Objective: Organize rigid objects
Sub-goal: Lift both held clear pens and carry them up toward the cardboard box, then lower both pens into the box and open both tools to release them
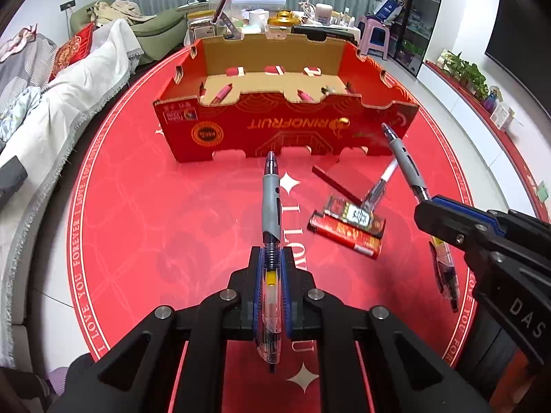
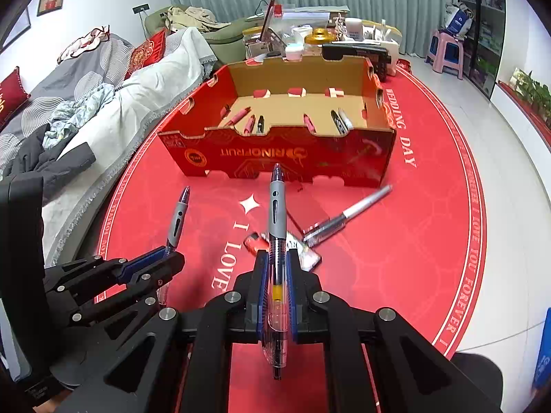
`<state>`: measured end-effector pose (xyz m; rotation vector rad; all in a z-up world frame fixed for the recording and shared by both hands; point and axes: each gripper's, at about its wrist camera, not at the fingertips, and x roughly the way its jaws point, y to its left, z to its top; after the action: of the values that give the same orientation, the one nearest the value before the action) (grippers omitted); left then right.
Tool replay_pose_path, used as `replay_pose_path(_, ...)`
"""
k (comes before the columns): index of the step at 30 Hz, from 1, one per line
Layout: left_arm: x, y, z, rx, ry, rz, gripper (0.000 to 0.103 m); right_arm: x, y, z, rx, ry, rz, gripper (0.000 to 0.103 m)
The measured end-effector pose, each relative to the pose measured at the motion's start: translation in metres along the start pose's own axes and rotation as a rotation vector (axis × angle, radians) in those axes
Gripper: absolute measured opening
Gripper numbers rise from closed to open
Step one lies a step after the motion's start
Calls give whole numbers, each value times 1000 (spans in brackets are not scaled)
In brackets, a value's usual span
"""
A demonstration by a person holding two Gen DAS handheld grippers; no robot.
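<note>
The left gripper (image 1: 272,265) pinches a grey pen (image 1: 271,203) at the lower centre of its view. The right gripper (image 2: 277,268) pinches a second pen (image 2: 277,220) in the same way, also at the lower centre. The red box (image 1: 286,130) stands above them in both views, with several pens inside. A silver pen (image 2: 347,218) and a red packet (image 1: 347,227) lie on the red mat (image 1: 165,213) right of centre.

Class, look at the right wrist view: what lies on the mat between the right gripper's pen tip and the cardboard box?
Bare red mat, nothing else, between the pen in the right gripper and the cardboard box.
</note>
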<state>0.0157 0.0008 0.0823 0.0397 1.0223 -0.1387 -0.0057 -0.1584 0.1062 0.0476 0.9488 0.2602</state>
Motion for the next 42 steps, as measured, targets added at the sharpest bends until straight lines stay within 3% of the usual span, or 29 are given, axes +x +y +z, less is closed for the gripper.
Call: replay_pose_path(42, 4, 7, 101, -22, -78, 11, 10, 7, -2, 89, -9, -77, -6, 11)
